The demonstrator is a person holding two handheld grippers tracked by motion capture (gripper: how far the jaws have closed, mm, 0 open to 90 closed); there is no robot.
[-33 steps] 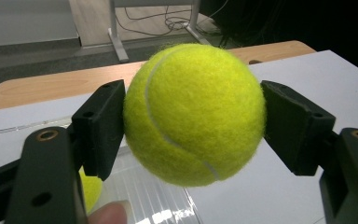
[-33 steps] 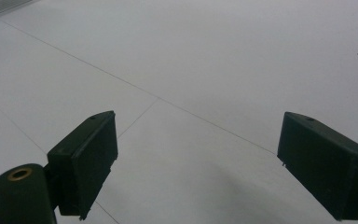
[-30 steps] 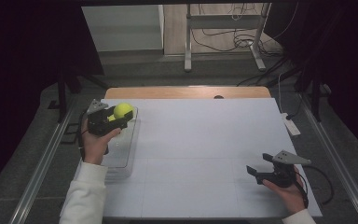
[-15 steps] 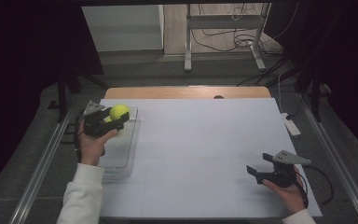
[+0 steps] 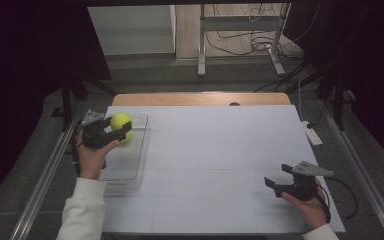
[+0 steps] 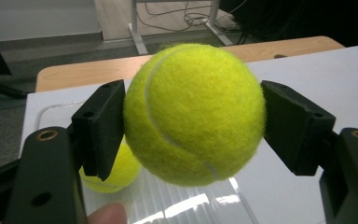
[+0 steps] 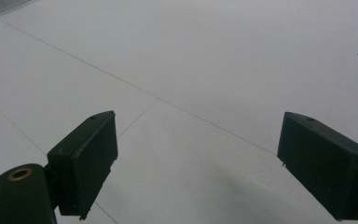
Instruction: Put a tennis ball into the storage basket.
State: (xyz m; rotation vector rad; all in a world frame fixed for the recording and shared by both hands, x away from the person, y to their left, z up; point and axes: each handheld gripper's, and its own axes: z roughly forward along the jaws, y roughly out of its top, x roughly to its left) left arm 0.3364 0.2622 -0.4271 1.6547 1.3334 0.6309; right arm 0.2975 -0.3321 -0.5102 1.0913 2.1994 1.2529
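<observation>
My left gripper (image 5: 115,129) is shut on a yellow tennis ball (image 5: 121,121), held just above the far end of a clear plastic tray (image 5: 130,172) at the table's left side. In the left gripper view the ball (image 6: 193,114) sits squeezed between both black pads (image 6: 100,126). A second tennis ball (image 6: 109,175) lies in the tray (image 6: 51,111) below it. My right gripper (image 5: 278,178) rests at the near right of the white table, open, with only bare tabletop between its pads (image 7: 86,158).
The white tabletop (image 5: 220,150) stretches between the two hands, with a wooden strip (image 5: 200,98) along its far edge. A small white device (image 5: 312,136) lies at the right edge. Metal rails run along both sides.
My left gripper has drifted slightly left with the tennis ball still in it. The right gripper has stayed put.
</observation>
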